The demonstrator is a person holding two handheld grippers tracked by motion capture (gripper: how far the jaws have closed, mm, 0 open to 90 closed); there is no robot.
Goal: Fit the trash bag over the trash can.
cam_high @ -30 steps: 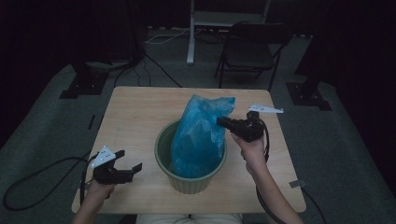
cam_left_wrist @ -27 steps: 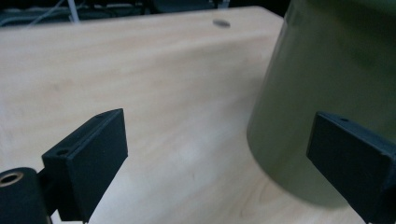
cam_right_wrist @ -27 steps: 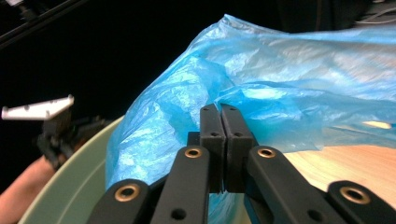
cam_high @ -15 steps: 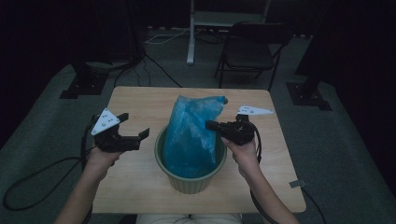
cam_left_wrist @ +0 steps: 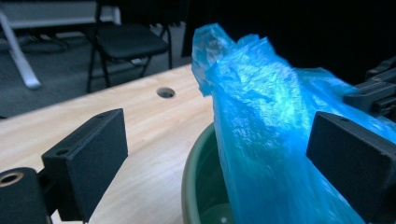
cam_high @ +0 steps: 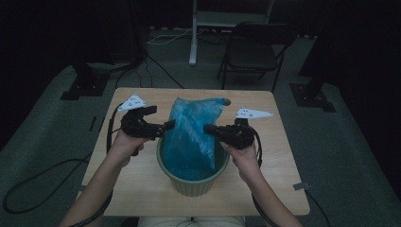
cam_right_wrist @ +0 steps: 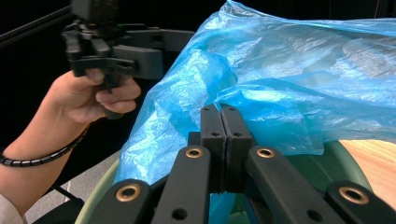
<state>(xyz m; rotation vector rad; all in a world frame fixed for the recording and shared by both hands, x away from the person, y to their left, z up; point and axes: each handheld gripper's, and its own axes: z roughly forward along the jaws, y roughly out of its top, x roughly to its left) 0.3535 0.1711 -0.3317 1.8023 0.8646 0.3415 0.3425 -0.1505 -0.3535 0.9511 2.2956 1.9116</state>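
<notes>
A crumpled blue plastic bag (cam_high: pixel 191 130) stands up out of a green round pot (cam_high: pixel 194 187) in the middle of the wooden table (cam_high: pixel 276 161). My right gripper (cam_high: pixel 208 128) is at the bag's right side. In the right gripper view its jaws (cam_right_wrist: pixel 224 114) are shut on a fold of the bag (cam_right_wrist: pixel 303 70). My left gripper (cam_high: pixel 160 119) hovers at the bag's left side, open. In the left gripper view its wide jaws (cam_left_wrist: pixel 219 140) straddle the bag (cam_left_wrist: pixel 261 121) above the pot's rim (cam_left_wrist: pixel 191 172), and neither pad presses on it.
The table has a small round hole (cam_left_wrist: pixel 165 92) behind the bag. A folding chair (cam_high: pixel 255 52) and a stand's legs (cam_high: pixel 194 42) are on the floor beyond the far edge. Cables (cam_high: pixel 42 175) trail off to the left.
My left gripper has risen from the table's front left corner and moved right, up to the bag's left side. The right gripper, with the bag in it, has shifted slightly left.
</notes>
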